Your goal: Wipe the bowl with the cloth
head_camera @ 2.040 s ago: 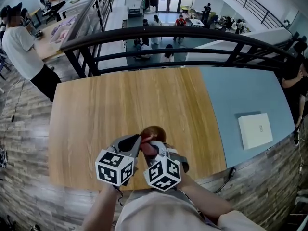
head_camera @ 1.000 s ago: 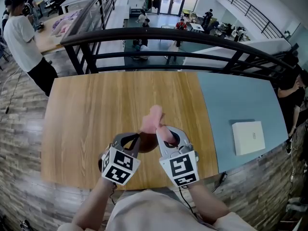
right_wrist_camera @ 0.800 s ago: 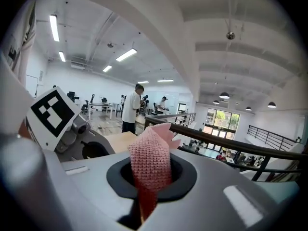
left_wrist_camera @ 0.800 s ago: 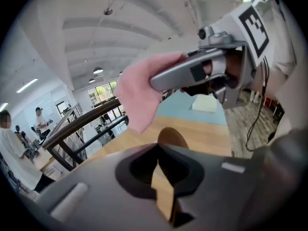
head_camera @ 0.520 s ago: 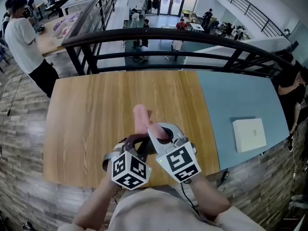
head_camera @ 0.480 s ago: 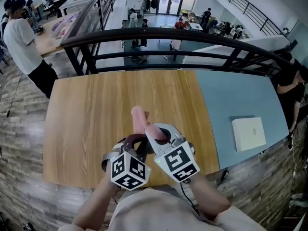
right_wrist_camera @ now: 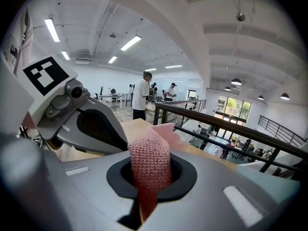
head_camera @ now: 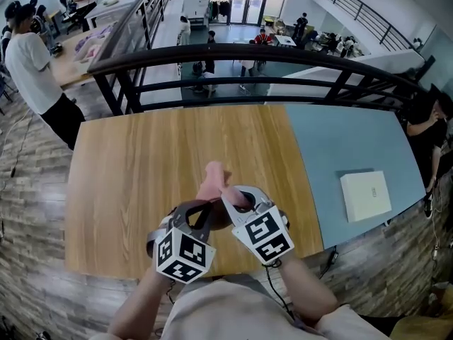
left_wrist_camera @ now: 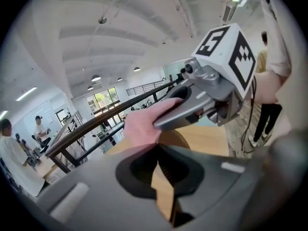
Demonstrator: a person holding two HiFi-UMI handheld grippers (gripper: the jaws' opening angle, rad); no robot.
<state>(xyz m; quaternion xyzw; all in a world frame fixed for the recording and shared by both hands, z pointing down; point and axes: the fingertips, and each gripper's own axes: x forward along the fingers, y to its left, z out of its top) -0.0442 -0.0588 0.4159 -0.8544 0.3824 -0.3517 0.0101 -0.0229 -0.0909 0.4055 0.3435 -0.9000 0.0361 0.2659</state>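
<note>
Over the near edge of the tabletop [head_camera: 141, 168], mid-width, both grippers are working close together. Left gripper [head_camera: 200, 214] is clamping the brown bowl [head_camera: 219, 217] by its rim, jaws closed on it. Right gripper [head_camera: 232, 198] is pinching the pink knitted cloth [head_camera: 211, 181], jaws shut on it, cloth sticking out past the bowl toward the far edge.

A wooden table [head_camera: 134, 168] is adjoined on the right by a blue surface [head_camera: 340, 133], on which a white box [head_camera: 364, 195] is laid. A black railing [head_camera: 233, 52] is seen beyond, and a person [head_camera: 32, 66] at far left.
</note>
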